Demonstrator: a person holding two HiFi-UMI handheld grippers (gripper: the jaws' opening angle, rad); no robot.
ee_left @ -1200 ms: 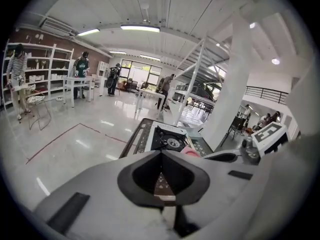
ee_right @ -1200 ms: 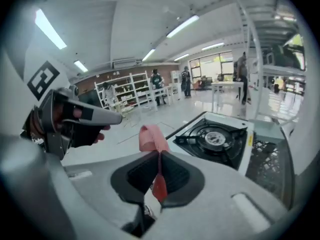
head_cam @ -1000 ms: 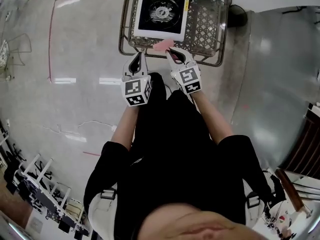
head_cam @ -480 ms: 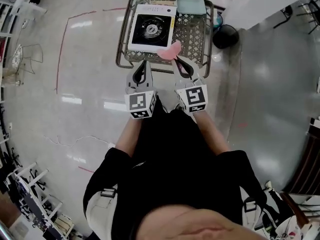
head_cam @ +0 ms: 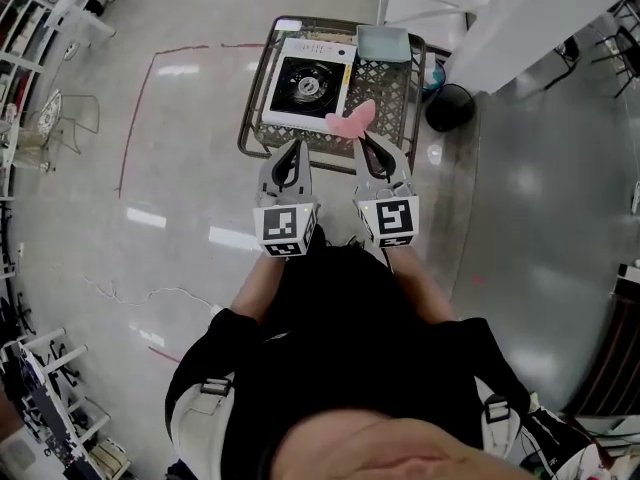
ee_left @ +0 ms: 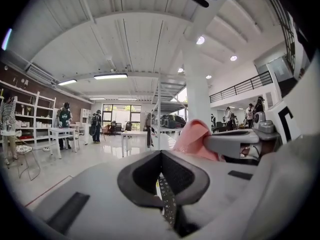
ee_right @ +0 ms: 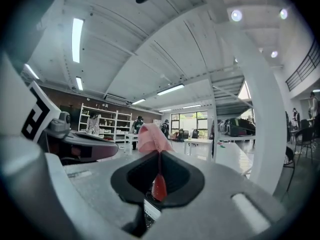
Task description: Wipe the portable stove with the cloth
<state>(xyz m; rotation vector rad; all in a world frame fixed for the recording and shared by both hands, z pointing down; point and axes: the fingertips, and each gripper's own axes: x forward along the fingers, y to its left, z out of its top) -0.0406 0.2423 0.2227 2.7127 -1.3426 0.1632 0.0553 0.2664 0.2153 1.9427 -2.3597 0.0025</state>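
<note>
The portable stove (head_cam: 305, 86), white with a black burner top, lies on a wire mesh table (head_cam: 395, 83) ahead of me in the head view. My right gripper (head_cam: 362, 138) is shut on a pink cloth (head_cam: 350, 120), which hangs in the air over the table's near edge, right of the stove. In the right gripper view the cloth (ee_right: 152, 138) sticks up from the shut jaws (ee_right: 160, 154). My left gripper (head_cam: 293, 145) is beside it, shut with nothing in it (ee_left: 160, 154). Both gripper views look level across the hall, and the stove is hidden in them.
A pale teal tray (head_cam: 384, 43) sits at the table's far right corner. A black bin (head_cam: 448, 106) stands right of the table beside a white wall (head_cam: 520, 18). A red tape line (head_cam: 140, 98) marks the floor at left. Shelves (head_cam: 40, 28) and distant people (ee_left: 64, 121) fill the hall.
Both grippers have drawn back from the table and tipped up, the right one still holding the cloth. The table and stove now appear farther off.
</note>
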